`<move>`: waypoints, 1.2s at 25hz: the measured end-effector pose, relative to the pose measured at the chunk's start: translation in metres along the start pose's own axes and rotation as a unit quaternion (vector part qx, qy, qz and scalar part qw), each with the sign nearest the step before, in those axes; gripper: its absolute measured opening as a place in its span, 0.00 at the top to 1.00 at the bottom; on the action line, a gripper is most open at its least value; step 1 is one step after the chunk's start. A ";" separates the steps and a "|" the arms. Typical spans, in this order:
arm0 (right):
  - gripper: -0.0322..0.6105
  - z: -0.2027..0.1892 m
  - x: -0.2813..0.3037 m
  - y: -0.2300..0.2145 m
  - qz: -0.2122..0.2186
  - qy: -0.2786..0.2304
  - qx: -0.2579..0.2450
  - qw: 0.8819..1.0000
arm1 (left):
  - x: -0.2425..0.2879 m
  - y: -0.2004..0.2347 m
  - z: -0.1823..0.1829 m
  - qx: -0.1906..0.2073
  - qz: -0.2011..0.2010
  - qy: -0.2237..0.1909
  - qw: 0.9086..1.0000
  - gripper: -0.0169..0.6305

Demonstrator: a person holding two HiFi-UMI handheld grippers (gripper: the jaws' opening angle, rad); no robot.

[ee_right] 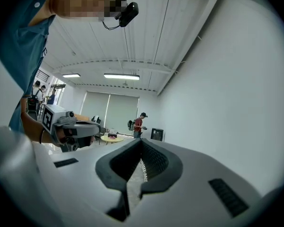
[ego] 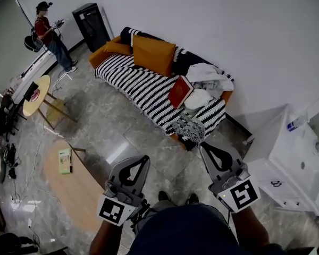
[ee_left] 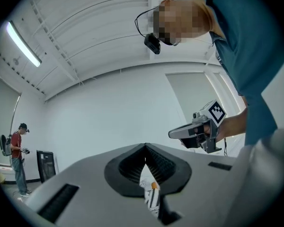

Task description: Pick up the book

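**Both grippers shut & empty, book's on the sofa**

Red book (ego: pixel 179 92) is propped at a tilt on the sofa (ego: pixel 99 57), on its black-and-white striped throw (ego: pixel 138 84), towards the sofa end nearer the white cabinet (ego: pixel 292 158). It's just beside a heap of white cloth (ego: pixel 204 78) at that end, w/ the big orange cushion (ego: pixel 153 54) further along the sofa's back. Neither tool touches it.

The person stands on the floor in front of the sofa, well apart from it, both tools aimed at it. Left gripper (ego: pixel 145 157): jaws together at the tips, nothing btwn them. Right gripper (ego: pixel 203 146): same, closed tip to tip, empty. A sliver of the striped throw shows thru the slit below the left jaws.

Low wooden table (ego: pixel 69 187) lies out from the sofa's front on the left-gripper side, w/ a pale green thing (ego: pixel 65 160) on it. Past the sofa's far end: a black cabinet (ego: pixel 93 25) by the wall & another person (ego: pixel 50 36) standing
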State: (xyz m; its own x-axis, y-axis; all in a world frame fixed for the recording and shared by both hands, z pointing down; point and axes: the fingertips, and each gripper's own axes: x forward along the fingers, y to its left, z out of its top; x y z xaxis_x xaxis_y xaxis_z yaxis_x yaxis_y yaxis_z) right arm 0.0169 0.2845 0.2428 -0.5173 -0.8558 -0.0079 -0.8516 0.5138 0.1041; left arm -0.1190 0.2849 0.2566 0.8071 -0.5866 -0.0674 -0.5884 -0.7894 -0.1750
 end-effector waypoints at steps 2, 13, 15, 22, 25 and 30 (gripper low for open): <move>0.93 0.002 0.010 0.006 -0.003 -0.003 -0.001 1.000 | -0.003 0.009 -0.003 0.000 -0.008 0.004 1.000 0.97; 0.93 -0.008 0.031 0.002 -0.020 0.012 -0.002 1.000 | 0.009 0.035 -0.023 -0.018 -0.030 0.003 0.999 0.97; 0.93 -0.014 0.031 -0.011 -0.020 0.021 0.000 1.000 | 0.021 0.035 -0.026 -0.018 -0.028 0.005 0.999 0.97; 0.93 -0.016 0.040 -0.071 -0.002 0.015 -0.004 1.000 | 0.078 0.032 -0.024 -0.024 -0.011 0.005 1.000 0.97; 0.93 -0.019 0.044 -0.096 0.007 0.016 0.001 1.000 | 0.106 0.030 -0.025 -0.025 -0.005 0.005 1.000 0.97; 0.93 -0.028 0.044 -0.130 0.018 0.013 0.011 1.000 | 0.142 0.019 -0.028 -0.023 0.001 0.009 1.000 0.97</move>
State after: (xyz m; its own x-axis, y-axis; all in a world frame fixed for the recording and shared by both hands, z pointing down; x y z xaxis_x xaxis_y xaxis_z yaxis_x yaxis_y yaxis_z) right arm 0.1076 0.1783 0.2570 -0.5458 -0.8376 0.0218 -0.8340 0.5456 0.0822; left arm -0.0173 0.1814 0.2713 0.8053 -0.5907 -0.0500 -0.5917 -0.7956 -0.1304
